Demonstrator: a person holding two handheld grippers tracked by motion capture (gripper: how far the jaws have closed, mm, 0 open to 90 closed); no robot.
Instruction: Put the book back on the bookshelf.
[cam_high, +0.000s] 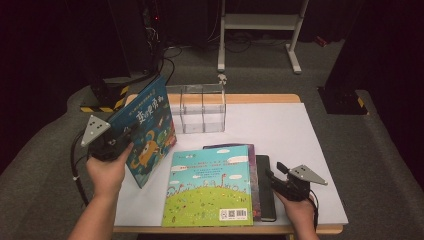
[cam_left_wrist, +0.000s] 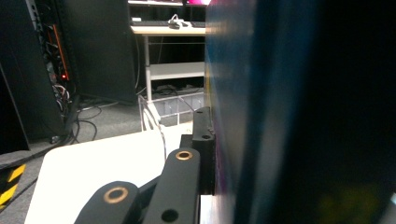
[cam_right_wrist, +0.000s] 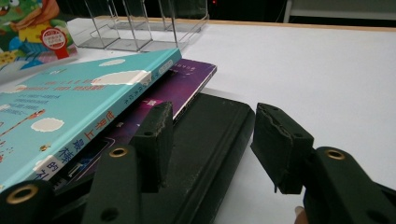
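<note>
Both hands entered from the near table edge. Left gripper (cam_high: 111, 141) pinched the blue book (cam_high: 146, 129) between its jaws, holding it tilted upright just left of the clear rack (cam_high: 202, 107). Right gripper (cam_high: 281, 184) stood with jaws spread astride the black book (cam_right_wrist: 210, 154), lowest of the stack near the rack, under the green book (cam_high: 210, 187).
</note>
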